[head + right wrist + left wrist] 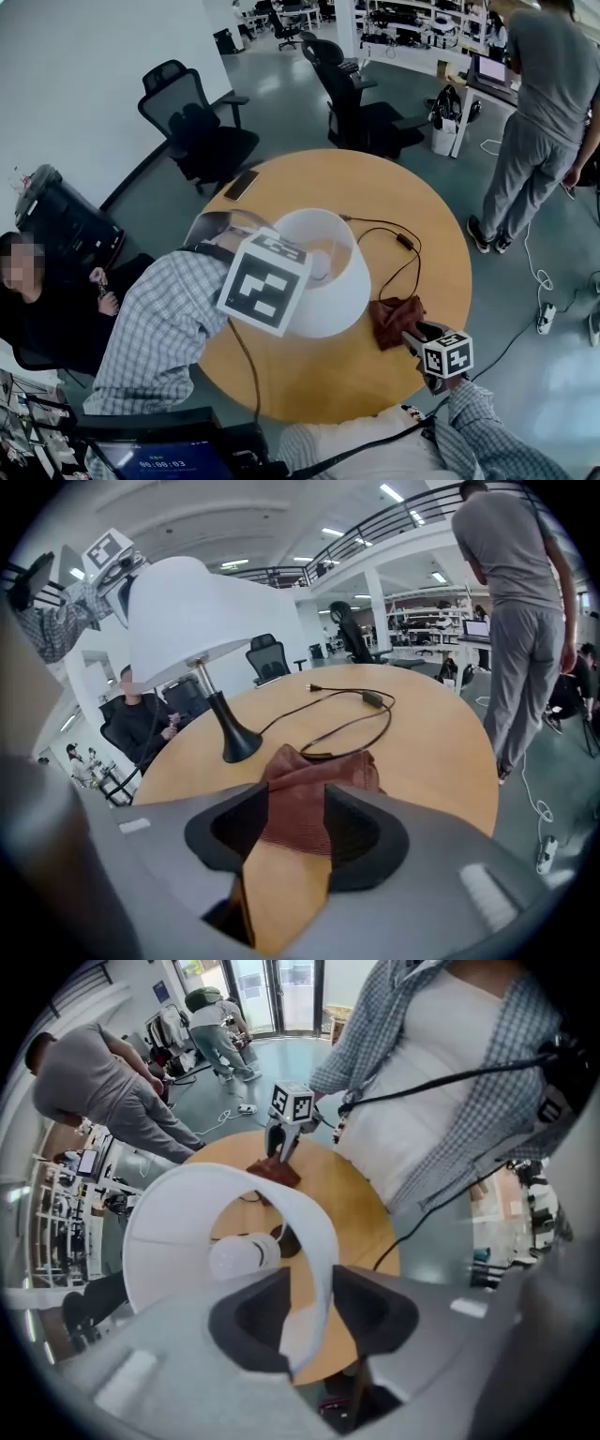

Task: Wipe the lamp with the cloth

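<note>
Now: left gripper straddles lampshade rim, jaws apart; right gripper gapes round brown cloth, lower centre. Bite deep into the bunch; steady lampshade gently.

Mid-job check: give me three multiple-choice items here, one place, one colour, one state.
1. Where is the cloth?
A. On the table beside the lampshade.
B. Over the lampshade.
C. On the floor.
2. Lampshade colour?
A. Red.
B. White.
C. Black.
3. The lamp is:
A. On its side.
B. Lifted off the table.
C. Standing on its base.
Answers: 1 A, it lies on the wood in the head view; 2 B, white in every view; 3 C, its base sits flat in the right gripper view.
</note>
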Demonstrator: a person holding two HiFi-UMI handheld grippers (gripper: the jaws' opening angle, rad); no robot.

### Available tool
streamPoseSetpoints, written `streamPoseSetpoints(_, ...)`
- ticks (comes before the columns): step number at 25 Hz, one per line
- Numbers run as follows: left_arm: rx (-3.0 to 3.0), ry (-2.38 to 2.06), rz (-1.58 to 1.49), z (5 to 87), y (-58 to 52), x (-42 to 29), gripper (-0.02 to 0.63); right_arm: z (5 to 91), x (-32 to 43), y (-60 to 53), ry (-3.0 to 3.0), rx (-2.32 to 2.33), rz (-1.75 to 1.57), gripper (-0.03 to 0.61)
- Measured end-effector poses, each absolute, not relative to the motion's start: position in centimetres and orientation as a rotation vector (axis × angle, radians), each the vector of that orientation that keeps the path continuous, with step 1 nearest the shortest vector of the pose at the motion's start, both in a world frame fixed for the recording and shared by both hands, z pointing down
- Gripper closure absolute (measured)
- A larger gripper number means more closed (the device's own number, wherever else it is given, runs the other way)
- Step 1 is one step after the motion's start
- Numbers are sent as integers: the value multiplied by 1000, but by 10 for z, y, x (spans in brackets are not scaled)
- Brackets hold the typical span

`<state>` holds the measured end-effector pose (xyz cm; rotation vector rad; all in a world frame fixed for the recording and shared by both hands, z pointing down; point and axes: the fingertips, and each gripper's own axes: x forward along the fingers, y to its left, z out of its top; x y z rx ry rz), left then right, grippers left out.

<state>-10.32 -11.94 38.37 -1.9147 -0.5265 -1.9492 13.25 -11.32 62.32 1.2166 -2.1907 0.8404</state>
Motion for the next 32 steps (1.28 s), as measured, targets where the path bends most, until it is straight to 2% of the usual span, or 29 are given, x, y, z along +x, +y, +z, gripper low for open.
streamPoseSetpoints(5, -1902, -560, -1993, 384, -118, -105, 480, 647, 171, -137, -2058, 1276, 872, 374)
streamPoseSetpoints(9, -1893, -573, -2011, 385, -116, -104, 489, 663, 170, -158, -2032, 1187, 900, 333)
streamPoseSetpoints(14, -1899, -568, -2025, 385, -116, -104, 486, 688, 162, -166, -1946, 1047, 861, 326)
streamPoseSetpoints(18, -1904, -569, -2037, 385, -117, -105, 482, 694, 148, -166, -1943, 1013, 815, 367)
streamPoseSetpoints(21, -1907, -574, -2044, 385, -118, -106, 482, 695, 133, -159, -1973, 980, 848, 505)
streamPoseSetpoints(26, -1901, -575, -2039, 386, -116, -105, 482, 663, 126, -148, -2158, 972, 999, 528)
streamPoseSetpoints(32, -1889, -591, -2040, 387, -116, -105, 489, 560, 104, -120, -2483, 909, 900, 531)
